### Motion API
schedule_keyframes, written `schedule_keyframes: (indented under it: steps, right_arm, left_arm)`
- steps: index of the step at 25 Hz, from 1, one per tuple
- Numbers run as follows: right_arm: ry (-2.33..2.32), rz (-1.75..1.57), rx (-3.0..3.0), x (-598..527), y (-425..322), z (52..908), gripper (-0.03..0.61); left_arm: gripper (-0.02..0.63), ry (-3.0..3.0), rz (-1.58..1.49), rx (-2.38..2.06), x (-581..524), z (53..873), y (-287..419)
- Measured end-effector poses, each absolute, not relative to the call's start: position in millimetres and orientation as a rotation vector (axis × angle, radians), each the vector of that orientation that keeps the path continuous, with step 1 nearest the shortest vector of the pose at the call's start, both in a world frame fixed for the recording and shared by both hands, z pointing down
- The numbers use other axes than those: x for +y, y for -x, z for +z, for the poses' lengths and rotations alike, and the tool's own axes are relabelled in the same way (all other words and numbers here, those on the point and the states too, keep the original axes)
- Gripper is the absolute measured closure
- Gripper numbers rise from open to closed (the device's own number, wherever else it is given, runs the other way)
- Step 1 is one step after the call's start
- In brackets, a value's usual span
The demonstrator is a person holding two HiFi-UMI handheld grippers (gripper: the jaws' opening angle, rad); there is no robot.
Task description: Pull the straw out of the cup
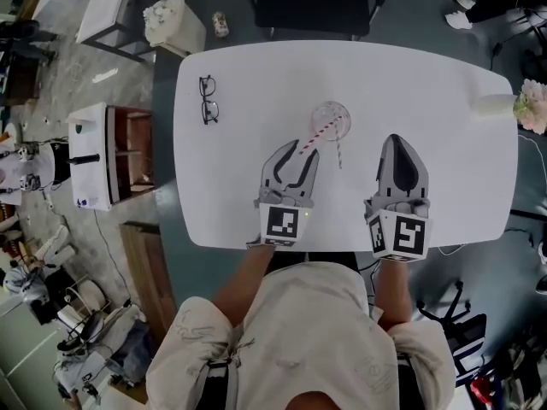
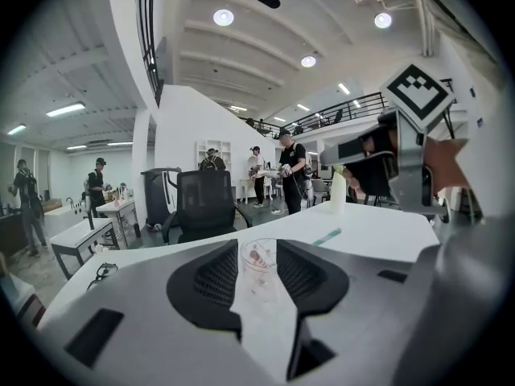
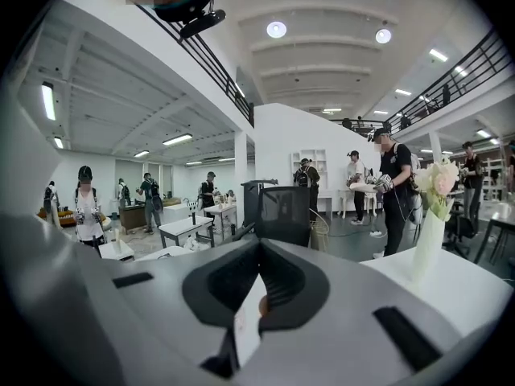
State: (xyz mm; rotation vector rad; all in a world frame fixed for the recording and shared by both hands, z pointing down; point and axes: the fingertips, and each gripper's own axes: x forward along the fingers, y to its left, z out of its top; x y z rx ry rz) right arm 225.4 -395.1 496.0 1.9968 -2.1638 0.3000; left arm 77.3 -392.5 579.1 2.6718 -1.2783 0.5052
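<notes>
A clear cup (image 1: 330, 118) stands in the middle of the white table (image 1: 239, 203). A red-and-white striped straw (image 1: 320, 132) leans out of it toward me. My left gripper (image 1: 301, 150) is open just short of the cup, and from above the straw's upper end shows between its fingertips, not pinched. In the left gripper view the cup (image 2: 259, 257) sits framed by the open left gripper (image 2: 257, 278). My right gripper (image 1: 394, 141) hovers to the right of the cup with its jaws together and nothing in them; the right gripper (image 3: 256, 286) shows only a thin slit.
A thin pale-green straw (image 1: 338, 152) lies on the table right of the cup. Folded glasses (image 1: 208, 99) lie at the far left. A white vase with flowers (image 1: 511, 105) stands at the right edge. A black chair (image 1: 320, 2) is behind the table.
</notes>
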Motion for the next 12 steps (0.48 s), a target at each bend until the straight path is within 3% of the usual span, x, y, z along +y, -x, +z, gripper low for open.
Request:
schedule_keyframes:
  steps: [9,12]
  right_arm:
    - [-1.963,0.357,-2.177,-421.5,-237.4,519.7,0.577]
    - [-1.956,0.369,-2.184,-425.4,-238.3,525.1,0.577]
  left_arm:
    - [0.468,-2.615,0.575,-1.259,-408.7,613.8,-88.2]
    - [0.495,-2.601,0.586,-1.262,-410.3,620.3,-89.9]
